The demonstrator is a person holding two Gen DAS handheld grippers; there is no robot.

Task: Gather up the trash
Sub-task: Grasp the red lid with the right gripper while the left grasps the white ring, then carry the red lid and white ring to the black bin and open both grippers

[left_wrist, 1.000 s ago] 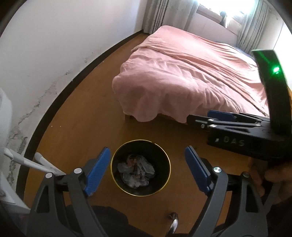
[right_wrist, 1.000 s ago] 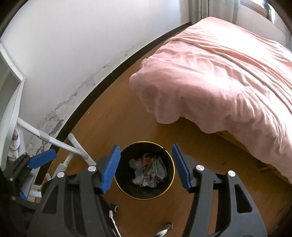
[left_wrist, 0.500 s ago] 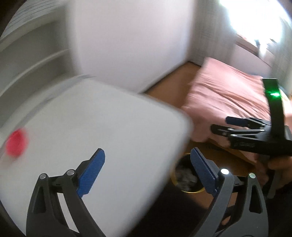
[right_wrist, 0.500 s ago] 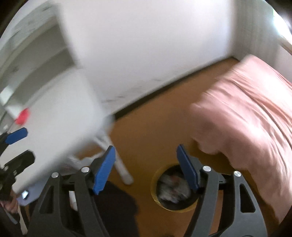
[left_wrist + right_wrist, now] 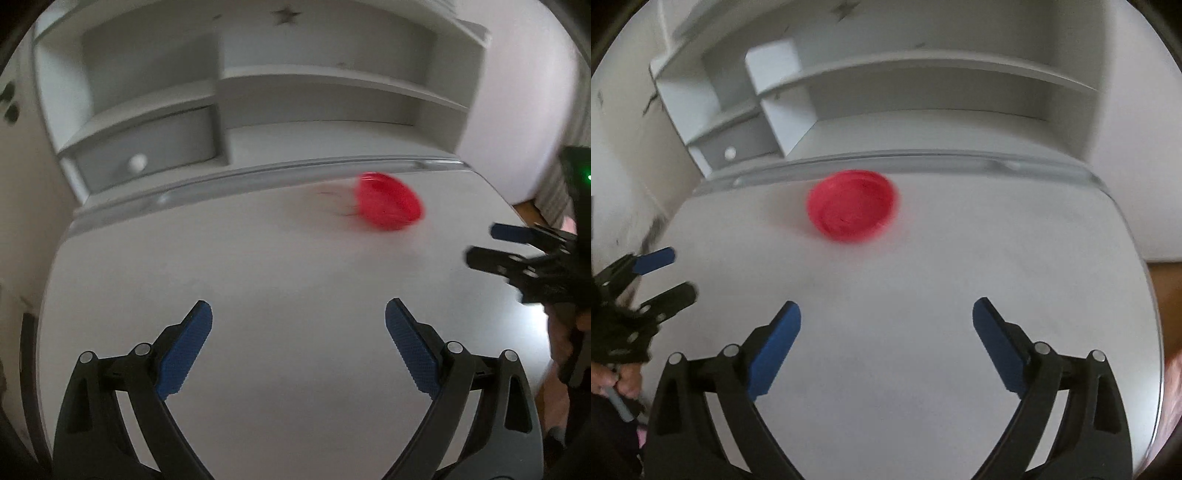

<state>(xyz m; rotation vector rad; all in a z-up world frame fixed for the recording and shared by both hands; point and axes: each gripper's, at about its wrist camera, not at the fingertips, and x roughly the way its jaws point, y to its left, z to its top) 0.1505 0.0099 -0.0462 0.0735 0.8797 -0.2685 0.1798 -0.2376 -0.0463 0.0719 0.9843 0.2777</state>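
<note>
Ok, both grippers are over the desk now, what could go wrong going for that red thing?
The red dish-like item is motion-blurred, so what it is, and whether it is trash, is unclear. It looks low and wide, so jaws may slide off its rim. It sits close to the raised ledge at the back of the white desk, where a push could jam it.

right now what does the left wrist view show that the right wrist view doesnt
Only the left wrist view: the right gripper at its right edge, with a green light.
Only the right wrist view: the left gripper at its left edge.
Both: the red dish on the white desk, the shelf unit behind, and each view's own gripper open and empty.
</note>
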